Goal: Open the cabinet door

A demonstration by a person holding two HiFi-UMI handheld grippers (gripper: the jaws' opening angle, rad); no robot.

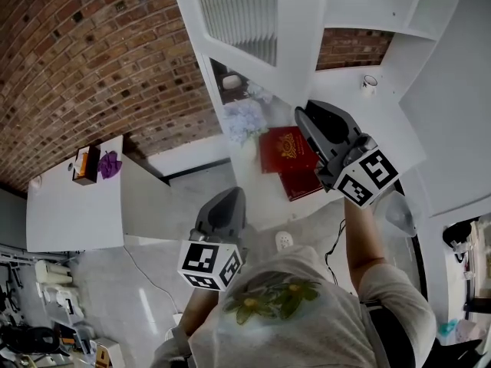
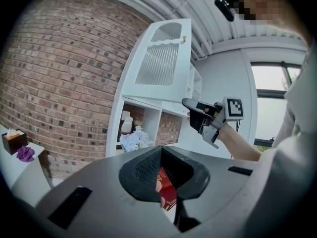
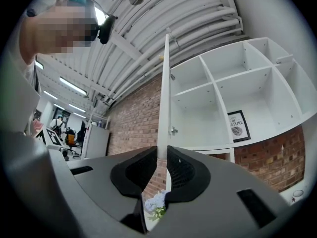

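Note:
The white cabinet door [image 1: 253, 14], with a ribbed panel, stands swung out from the shelf unit. It shows broadside in the left gripper view [image 2: 161, 63] and edge-on in the right gripper view [image 3: 165, 93]. My right gripper [image 1: 301, 113] is raised to the door's lower free edge. Its jaws pinch that thin edge [image 3: 162, 156] between the pads. The left gripper view shows the same right gripper [image 2: 187, 103] at the door's bottom corner. My left gripper [image 1: 230, 194] hangs lower, away from the cabinet. Its jaws [image 2: 166, 182] are slightly apart with nothing between them.
A red box [image 1: 285, 156] and pale blue flowers [image 1: 244, 119] sit on the shelf below the door. A white mug [image 1: 370, 83] stands further right. A tissue box [image 1: 86, 165] and a purple object [image 1: 110, 163] rest on a low white counter [image 1: 69, 213] by the brick wall.

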